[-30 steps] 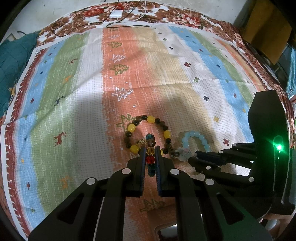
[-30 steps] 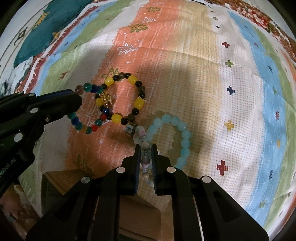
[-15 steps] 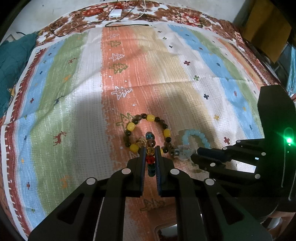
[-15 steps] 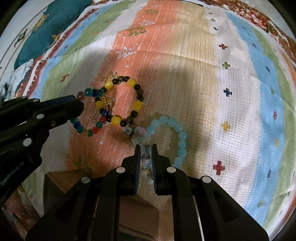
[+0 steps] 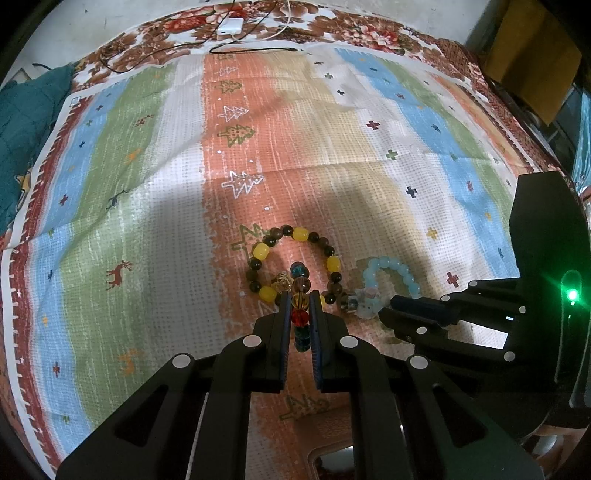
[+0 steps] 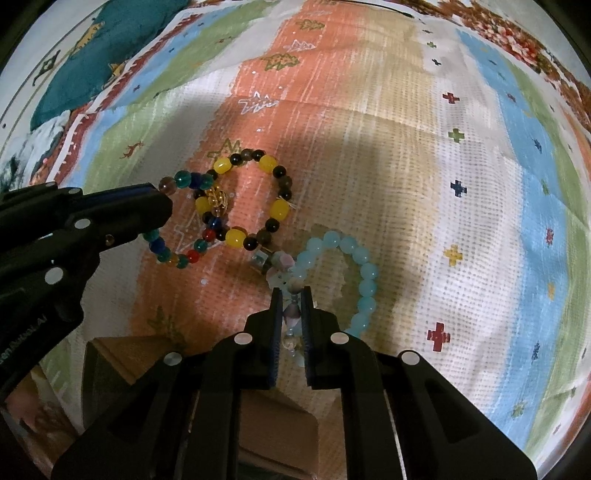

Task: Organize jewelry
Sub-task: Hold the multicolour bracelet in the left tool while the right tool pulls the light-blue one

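Observation:
Three bead bracelets lie on a striped cloth (image 5: 155, 206). My left gripper (image 5: 298, 306) is shut on a multicoloured bracelet (image 5: 300, 300) of red, teal and amber beads; its loop shows in the right wrist view (image 6: 177, 254). A yellow and dark-bead bracelet (image 5: 295, 258) lies just ahead, overlapping it (image 6: 243, 199). My right gripper (image 6: 291, 299) is shut on the charm end of a light blue bracelet (image 6: 354, 269), also seen in the left wrist view (image 5: 391, 273). The right gripper (image 5: 399, 310) sits right of the left one.
A brown box (image 6: 122, 362) stands below the cloth's near edge. A white charger with cables (image 5: 231, 27) lies at the far edge. A teal blanket (image 5: 22, 122) is at the left. A brown box (image 5: 532, 62) stands at the far right.
The right gripper has drawn back slightly with the light blue bracelet, pulling it a little away from the yellow one. The left gripper holds still.

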`<state>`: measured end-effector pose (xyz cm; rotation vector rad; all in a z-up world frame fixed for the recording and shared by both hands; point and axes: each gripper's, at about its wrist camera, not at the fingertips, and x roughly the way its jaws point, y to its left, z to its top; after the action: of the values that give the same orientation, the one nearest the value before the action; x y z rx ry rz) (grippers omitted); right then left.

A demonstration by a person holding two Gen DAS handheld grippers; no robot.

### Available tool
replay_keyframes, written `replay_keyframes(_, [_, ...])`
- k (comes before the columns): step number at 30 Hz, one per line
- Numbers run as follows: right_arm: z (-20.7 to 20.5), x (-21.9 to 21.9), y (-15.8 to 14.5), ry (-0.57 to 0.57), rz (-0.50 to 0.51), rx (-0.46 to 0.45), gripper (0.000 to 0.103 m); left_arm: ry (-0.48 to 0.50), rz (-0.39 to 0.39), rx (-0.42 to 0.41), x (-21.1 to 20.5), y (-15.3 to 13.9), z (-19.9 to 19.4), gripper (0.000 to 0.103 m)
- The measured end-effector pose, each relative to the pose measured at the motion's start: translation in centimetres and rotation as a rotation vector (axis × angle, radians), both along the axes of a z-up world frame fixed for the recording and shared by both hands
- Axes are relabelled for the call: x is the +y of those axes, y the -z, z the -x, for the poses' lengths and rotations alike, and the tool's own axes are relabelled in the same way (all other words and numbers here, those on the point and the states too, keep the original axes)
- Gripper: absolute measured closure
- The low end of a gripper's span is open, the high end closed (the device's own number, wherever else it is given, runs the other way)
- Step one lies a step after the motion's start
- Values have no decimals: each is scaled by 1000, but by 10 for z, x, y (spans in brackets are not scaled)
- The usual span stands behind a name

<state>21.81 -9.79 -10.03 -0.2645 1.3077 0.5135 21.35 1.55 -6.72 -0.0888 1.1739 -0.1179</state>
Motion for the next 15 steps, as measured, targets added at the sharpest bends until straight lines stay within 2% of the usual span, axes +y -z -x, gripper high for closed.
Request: replay_keyframes(15, [-1,-6,-13,8,-34,-27,93,-2,1,-1,0,0,0,94])
